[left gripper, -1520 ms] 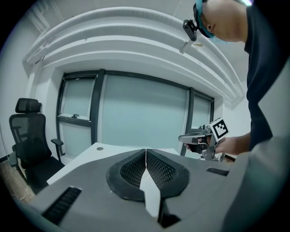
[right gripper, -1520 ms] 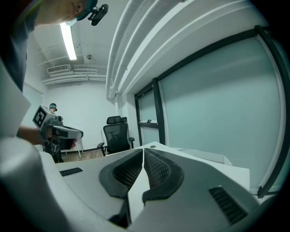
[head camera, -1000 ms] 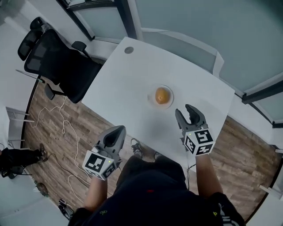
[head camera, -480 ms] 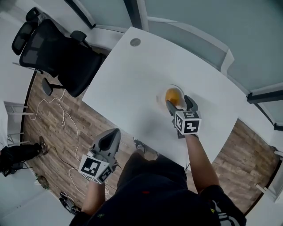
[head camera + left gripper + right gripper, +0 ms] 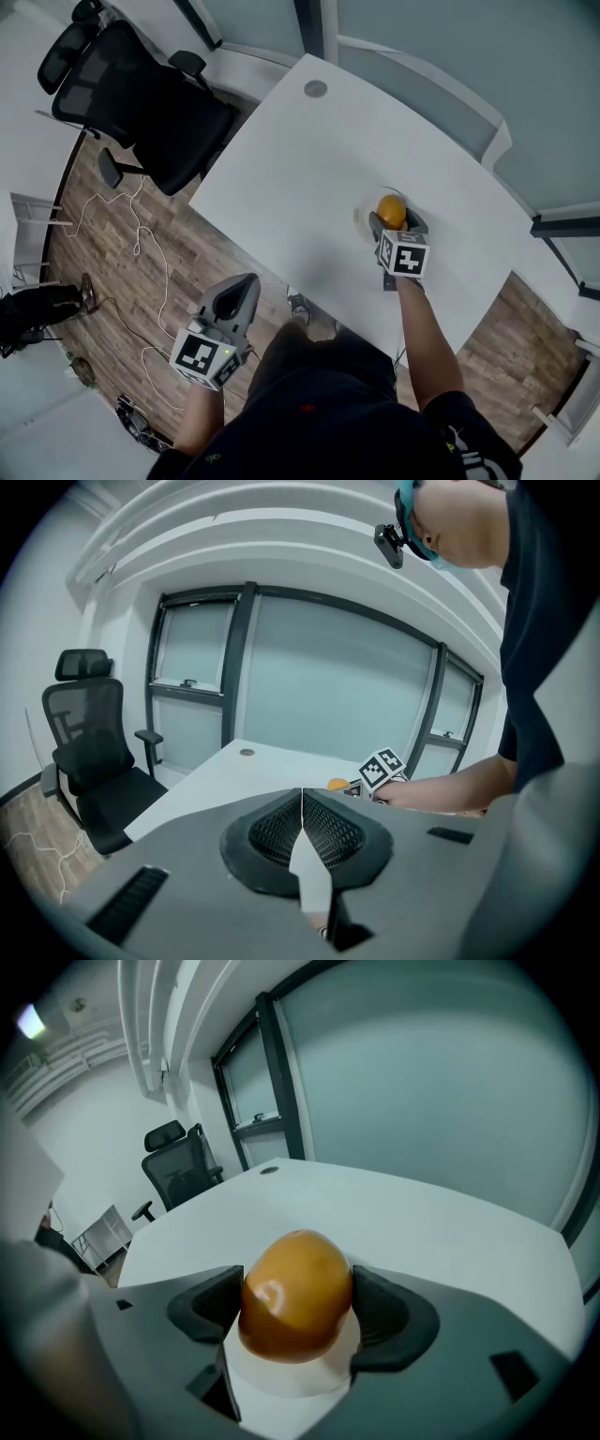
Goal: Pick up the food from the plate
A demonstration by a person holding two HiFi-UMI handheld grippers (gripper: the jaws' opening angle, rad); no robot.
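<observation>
Now, in the head view, my right gripper [image 5: 394, 221] has travelled from the near part of the table [image 5: 300, 169] up to the plate [image 5: 362, 217]. Its jaws stand either side of the orange food [image 5: 391, 210], which a second ago lay well ahead of them. My left gripper [image 5: 239, 295] has stayed low at my side, off the table's edge and over the wood floor, taking no part.

From the left gripper view, that gripper's [image 5: 302, 825] jaws are pressed together with nothing between them. Far across the table I can see a sliver of the food [image 5: 337, 784] just beside the marker cube of my other tool.

From the right gripper view, the jaws of my right gripper [image 5: 296, 1309] are opening, spread about as wide as they go. The food [image 5: 296, 1288] sits between them on the white plate [image 5: 292, 1377]. The pads flank it closely, yet I see no squeeze on it.

So the reach is done and the grasp is not. I judge the next move is to close on the food and lift it clear; it looks round and glossy, so it may slip.
</observation>
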